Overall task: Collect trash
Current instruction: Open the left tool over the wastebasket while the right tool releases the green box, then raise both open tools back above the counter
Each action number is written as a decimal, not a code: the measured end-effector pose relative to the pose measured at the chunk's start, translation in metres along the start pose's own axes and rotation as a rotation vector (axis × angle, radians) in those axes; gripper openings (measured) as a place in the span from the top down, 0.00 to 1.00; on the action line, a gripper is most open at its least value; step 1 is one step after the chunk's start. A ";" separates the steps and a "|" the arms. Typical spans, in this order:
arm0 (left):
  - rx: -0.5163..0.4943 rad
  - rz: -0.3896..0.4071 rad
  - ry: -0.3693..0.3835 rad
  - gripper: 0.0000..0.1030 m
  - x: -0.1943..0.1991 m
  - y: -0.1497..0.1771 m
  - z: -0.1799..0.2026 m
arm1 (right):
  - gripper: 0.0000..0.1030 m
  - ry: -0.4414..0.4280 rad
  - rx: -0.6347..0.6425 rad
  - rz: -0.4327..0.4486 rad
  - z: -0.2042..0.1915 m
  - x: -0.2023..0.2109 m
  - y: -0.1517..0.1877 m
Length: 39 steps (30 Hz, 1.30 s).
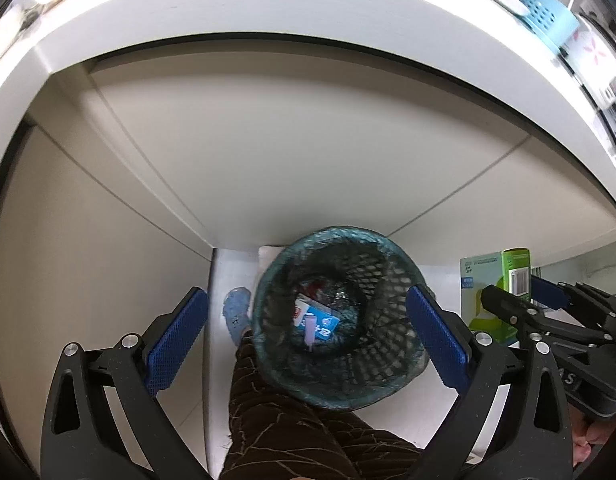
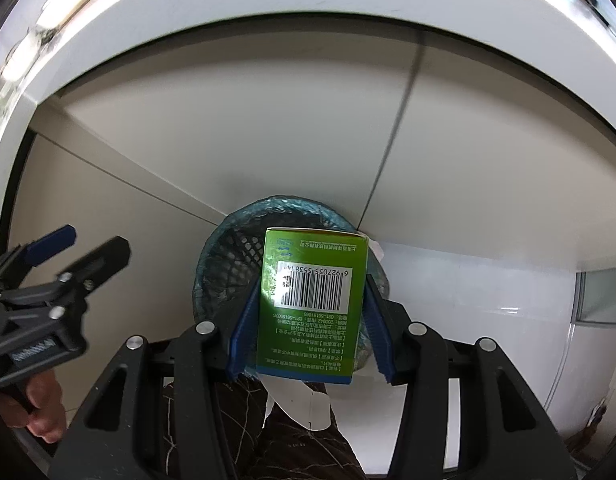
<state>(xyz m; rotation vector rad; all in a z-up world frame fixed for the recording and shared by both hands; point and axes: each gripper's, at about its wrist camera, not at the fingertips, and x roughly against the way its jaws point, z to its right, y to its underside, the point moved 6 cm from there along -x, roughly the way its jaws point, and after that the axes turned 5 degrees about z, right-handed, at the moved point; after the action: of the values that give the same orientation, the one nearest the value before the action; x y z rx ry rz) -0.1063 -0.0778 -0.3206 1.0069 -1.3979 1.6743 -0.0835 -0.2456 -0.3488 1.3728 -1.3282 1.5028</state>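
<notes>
While my right gripper [image 2: 308, 328] hangs pointing down over the mesh wastebasket [image 1: 340, 320], its two blue pads pressed on the sides of the green carton [image 2: 312, 300], I log the hazards as follows. Item one, the carton: held upright, barcode face toward the camera, above the near part of the basket's rim rather than its centre — if I let go here it may strike the rim and tip out onto the white floor [image 2: 488, 300]. Item two, the bin liner [image 2: 288, 204]: thin blue film folded over the rim, liable to snag a carton corner or be dragged inward. Item three, my left gripper [image 1: 308, 340]: jaws spread to their widest and holding nothing, the basket seen between them but untouched; it sits just beside the carton's drop path, so a sideways drift of either hand could knock the two tools together. Item four, the basket itself: light-looking, standing close against the person's patterned trouser leg [image 1: 288, 420] below the counter edge [image 1: 308, 12], already holding a blue-and-white wrapper [image 1: 316, 320] — a nudge from knee or tool would likely tip it and spill what is collected.
</notes>
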 end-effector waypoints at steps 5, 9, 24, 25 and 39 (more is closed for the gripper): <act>0.008 0.008 -0.016 0.06 0.004 -0.003 -0.014 | 0.54 0.004 0.037 -0.021 -0.013 -0.013 0.002; 0.016 0.001 -0.023 0.06 0.006 -0.002 -0.027 | 0.54 0.025 0.072 -0.038 -0.020 -0.024 0.004; 0.038 -0.041 -0.043 0.06 0.002 0.000 -0.039 | 0.47 0.032 0.077 -0.064 -0.028 -0.034 -0.003; 0.037 -0.042 -0.042 0.06 0.001 0.000 -0.038 | 0.46 0.031 0.073 -0.060 -0.026 -0.030 -0.005; -0.019 -0.131 -0.038 0.06 -0.001 0.002 -0.023 | 0.09 0.023 0.023 0.055 -0.001 0.028 -0.023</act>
<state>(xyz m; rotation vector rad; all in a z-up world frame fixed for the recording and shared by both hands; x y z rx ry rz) -0.1109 -0.0553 -0.3245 1.1004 -1.3395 1.5516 -0.0675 -0.2432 -0.3161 1.3388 -1.3480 1.5712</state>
